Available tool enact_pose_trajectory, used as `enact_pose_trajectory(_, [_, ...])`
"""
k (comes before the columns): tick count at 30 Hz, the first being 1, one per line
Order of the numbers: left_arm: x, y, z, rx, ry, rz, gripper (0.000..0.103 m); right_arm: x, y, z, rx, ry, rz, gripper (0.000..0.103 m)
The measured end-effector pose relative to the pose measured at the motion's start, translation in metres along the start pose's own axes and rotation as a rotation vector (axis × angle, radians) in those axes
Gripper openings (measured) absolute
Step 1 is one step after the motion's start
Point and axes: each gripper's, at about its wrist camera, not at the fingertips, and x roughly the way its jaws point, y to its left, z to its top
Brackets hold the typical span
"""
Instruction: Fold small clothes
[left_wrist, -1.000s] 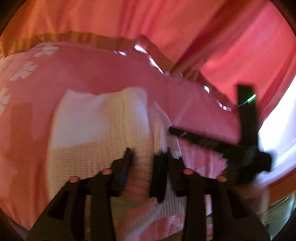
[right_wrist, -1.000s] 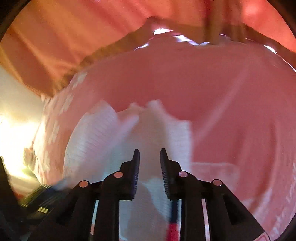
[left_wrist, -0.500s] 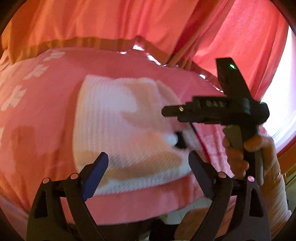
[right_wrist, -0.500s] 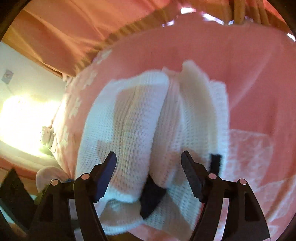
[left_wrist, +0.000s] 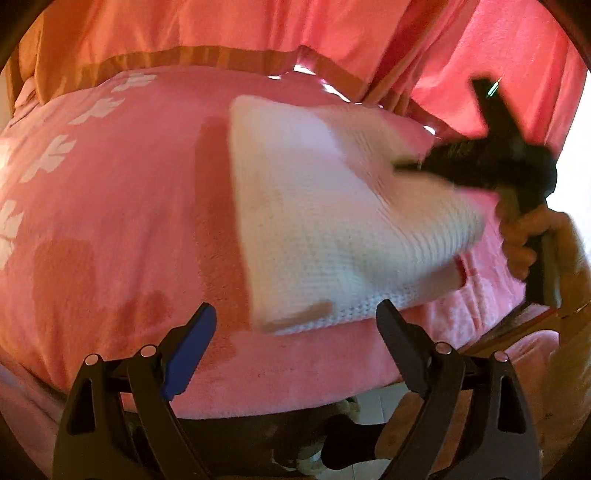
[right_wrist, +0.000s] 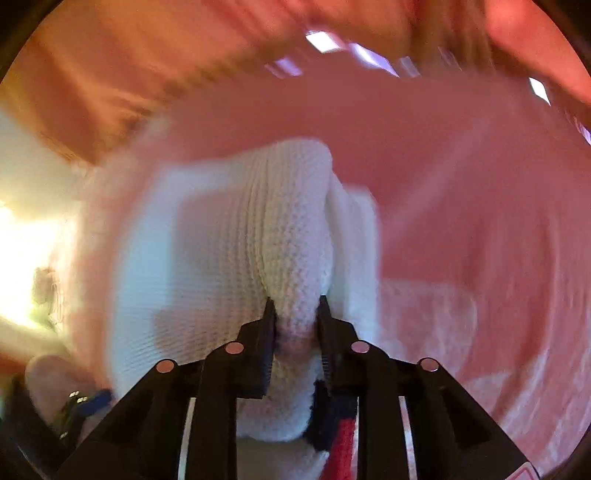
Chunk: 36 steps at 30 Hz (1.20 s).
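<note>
A folded white knit garment (left_wrist: 332, 221) lies on a pink towel (left_wrist: 110, 221) patterned with white flowers. My left gripper (left_wrist: 295, 332) stands open near the towel's front edge, just short of the garment's near edge, with nothing between its fingers. In the left wrist view a hand (left_wrist: 528, 236) holds my right gripper (left_wrist: 461, 166), blurred, at the garment's right side. In the right wrist view my right gripper (right_wrist: 294, 310) has its jaws closing on a raised fold of the white knit garment (right_wrist: 221, 258), and the pads press into it. Black and red trim (right_wrist: 341, 439) shows beneath the fingers.
Pink-orange cloth (left_wrist: 258, 26) hangs behind the towel, with an orange-brown band (left_wrist: 207, 55) along the far side. Bright light comes in at the right of the left wrist view. Pale floor tiles (left_wrist: 376, 402) show below the towel's front edge.
My left gripper opened, let go of the white garment and drew back toward the towel's front edge. My right gripper opened wide, then closed on a fold of the garment.
</note>
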Motion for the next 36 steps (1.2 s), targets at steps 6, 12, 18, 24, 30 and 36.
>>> enact_pose_trajectory(6, [0.002,0.004,-0.001,-0.016,0.006,0.009,0.086,-0.058,-0.017,-0.025,0.057,-0.121,0.151,0.038])
enact_pose_trajectory(12, [0.007,-0.013,-0.005,0.052,0.023,-0.024,0.086,-0.075,0.0,-0.087,0.036,-0.114,0.272,0.058])
enact_pose_trajectory(18, [0.028,-0.027,-0.003,0.152,0.082,0.033,0.042,-0.063,0.022,-0.104,0.013,-0.132,0.15,0.011])
enact_pose_trajectory(24, [0.031,0.003,-0.003,0.084,0.153,0.004,0.032,-0.072,0.011,-0.129,0.045,-0.128,0.065,0.012])
enact_pose_trajectory(30, [0.016,0.0,0.001,0.094,0.158,-0.031,0.038,-0.072,0.005,-0.123,0.072,-0.106,0.048,0.03])
enact_pose_trajectory(36, [-0.014,-0.005,0.043,0.085,0.044,-0.094,0.073,-0.111,0.023,-0.046,-0.035,-0.248,0.003,0.069])
